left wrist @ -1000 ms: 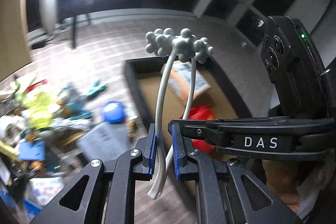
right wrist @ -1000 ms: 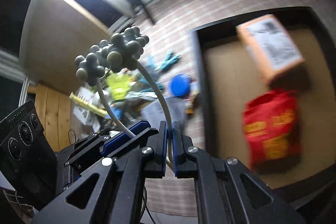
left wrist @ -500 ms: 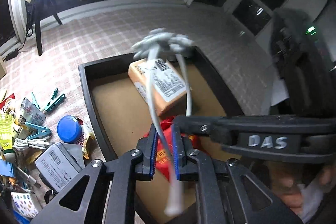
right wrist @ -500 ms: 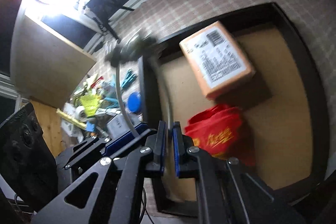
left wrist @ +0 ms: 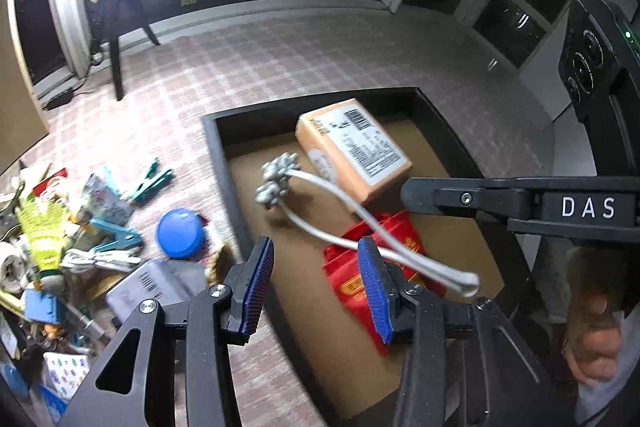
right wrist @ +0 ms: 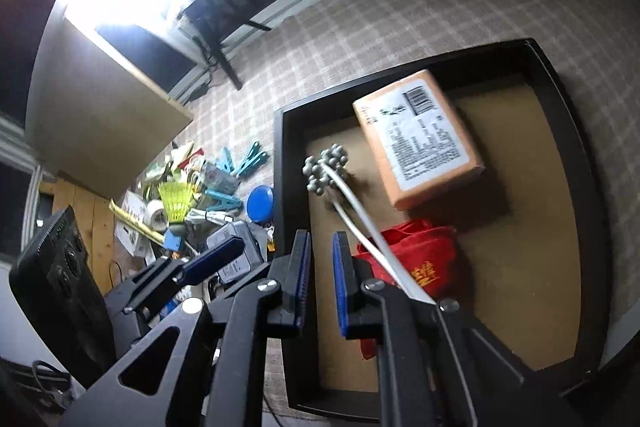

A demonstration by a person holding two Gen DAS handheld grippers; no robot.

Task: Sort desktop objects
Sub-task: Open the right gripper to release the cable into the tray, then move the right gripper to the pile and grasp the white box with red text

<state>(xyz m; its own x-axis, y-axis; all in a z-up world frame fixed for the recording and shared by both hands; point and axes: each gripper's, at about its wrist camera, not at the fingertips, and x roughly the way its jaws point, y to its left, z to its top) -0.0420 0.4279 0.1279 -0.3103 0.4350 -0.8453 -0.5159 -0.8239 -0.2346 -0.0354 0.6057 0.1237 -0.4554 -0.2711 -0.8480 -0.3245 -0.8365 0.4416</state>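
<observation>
Dropping the massager (left wrist: 340, 223) into your tray (left wrist: 218, 155).
Both your grippers, left (left wrist: 316, 291) and right (right wrist: 320, 283), are opening with nothing between the pads; the massager lies across the red bag (right wrist: 432, 251), beads toward 10 o'clock, beside the box (right wrist: 416, 143).

You cannot see where the massager's (left wrist: 362, 223) looped end rests: in the right wrist view it slips behind the right gripper's (right wrist: 320, 279) finger, and its beaded head (left wrist: 276, 181) is motion-blurred in the left wrist view. The red bag (right wrist: 424, 251) is partly covered by that finger, its lettering too small to read. The orange box's (left wrist: 354, 147) label print is unreadable. The clutter pile (left wrist: 60, 239) runs off the left edge, its smaller pieces indistinct. Your hand (left wrist: 596, 331) is cut by the right edge.
</observation>
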